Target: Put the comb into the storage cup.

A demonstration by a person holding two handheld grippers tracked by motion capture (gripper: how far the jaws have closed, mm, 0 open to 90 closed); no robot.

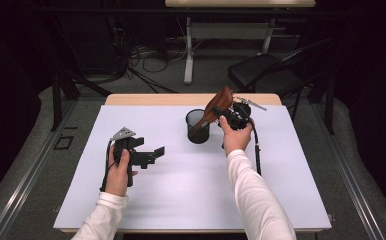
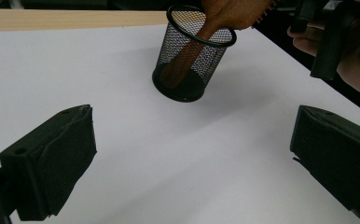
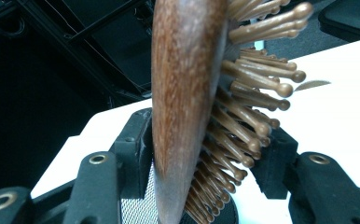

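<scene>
A brown wooden hairbrush (image 1: 219, 102) leans with its handle (image 2: 187, 56) down inside a black mesh cup (image 1: 197, 128), its head sticking out up and to the right. My right gripper (image 1: 233, 118) sits at the brush head. In the right gripper view the brush (image 3: 183, 93) stands between the jaws of this gripper (image 3: 206, 154): one pad lies against the wooden back, the other meets the bristle tips. My left gripper (image 1: 153, 156) rests low on the left side of the white mat. It (image 2: 192, 158) is open with nothing between its jaws and faces the cup (image 2: 192, 60).
A white mat (image 1: 181, 195) covers the wooden table. Beyond the far edge stand a black chair (image 1: 266, 72) at the right and a white table leg (image 1: 188, 50), with cables on the floor (image 1: 146, 60). The right gripper's cable (image 1: 257, 150) trails along the forearm.
</scene>
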